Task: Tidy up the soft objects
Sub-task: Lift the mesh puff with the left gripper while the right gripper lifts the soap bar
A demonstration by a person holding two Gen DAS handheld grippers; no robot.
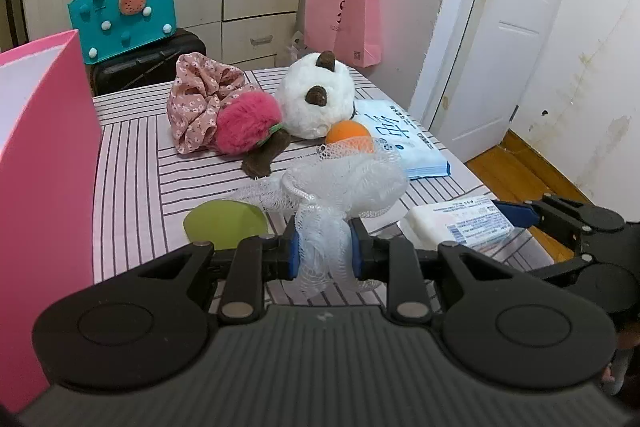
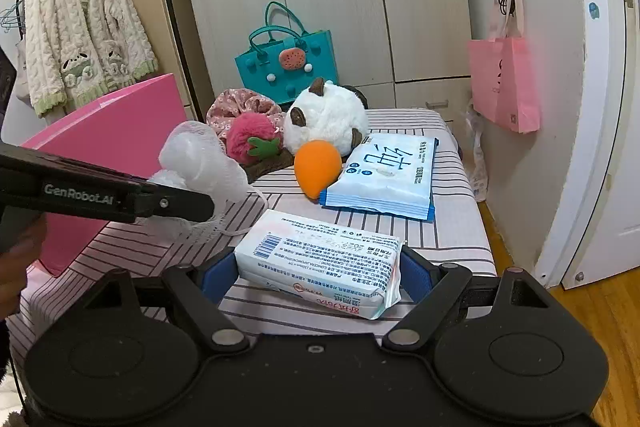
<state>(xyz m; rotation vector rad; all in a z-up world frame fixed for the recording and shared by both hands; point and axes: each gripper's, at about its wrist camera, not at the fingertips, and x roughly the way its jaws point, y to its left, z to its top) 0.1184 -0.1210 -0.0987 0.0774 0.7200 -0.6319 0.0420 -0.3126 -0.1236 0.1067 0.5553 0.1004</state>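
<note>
The white mesh bath pouf [image 1: 340,187], a frothy ball of gathered netting, hangs pinched at its bunched neck between the blue pads of the left tongs [image 1: 325,253], which are clamped tight on it, lifted above the striped cloth of the counter [image 1: 132,163]. Just below it lies a flat, rounded green sponge [image 1: 225,223]. The right tongs [image 2: 320,273] stand wide, their jaws on either side of a soft, rectangular plastic tissue pack [image 2: 320,259] that rests on the cloth; whether the pads press it I cannot tell. Farther back sit a smooth orange egg-shaped sponge [image 2: 318,163], touching a flat blue-and-white wipes packet [image 2: 388,175], then a fluffy white round plush [image 2: 328,113], a fuzzy pink strawberry plush [image 2: 250,137] and a crumpled floral fabric piece [image 1: 196,99]. A glossy pink box [image 1: 44,147] stands at the counter's left edge.
</note>
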